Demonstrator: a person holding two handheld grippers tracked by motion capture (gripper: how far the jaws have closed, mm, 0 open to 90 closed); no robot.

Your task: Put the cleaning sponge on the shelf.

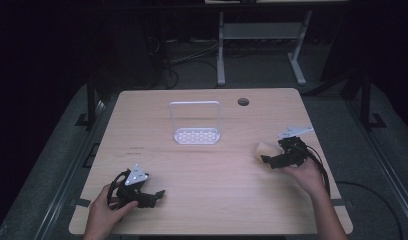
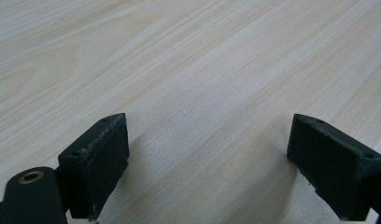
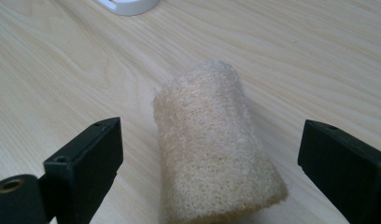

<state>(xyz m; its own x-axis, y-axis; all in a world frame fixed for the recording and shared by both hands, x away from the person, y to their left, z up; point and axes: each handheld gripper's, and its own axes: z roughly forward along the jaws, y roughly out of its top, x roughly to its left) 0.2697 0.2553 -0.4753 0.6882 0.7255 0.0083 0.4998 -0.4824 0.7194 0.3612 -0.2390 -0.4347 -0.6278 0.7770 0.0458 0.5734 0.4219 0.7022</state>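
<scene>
From the high view we see the wooden table (image 1: 207,165) whole: a white rack (image 1: 196,123) stands toward its far edge near the middle, and a pale loofah roll (image 1: 262,149) lies near the right edge, just ahead of the right gripper (image 1: 270,159). The right gripper view gives us what the high view cannot: the loofah roll (image 3: 216,149) lies on its side between the spread jaws, touching neither, its long axis running away from the camera toward the rack's base (image 3: 128,5). Near the front left corner, our left gripper (image 1: 153,196) sits low; the left gripper view shows its jaws spread over bare wood (image 2: 202,70).
</scene>
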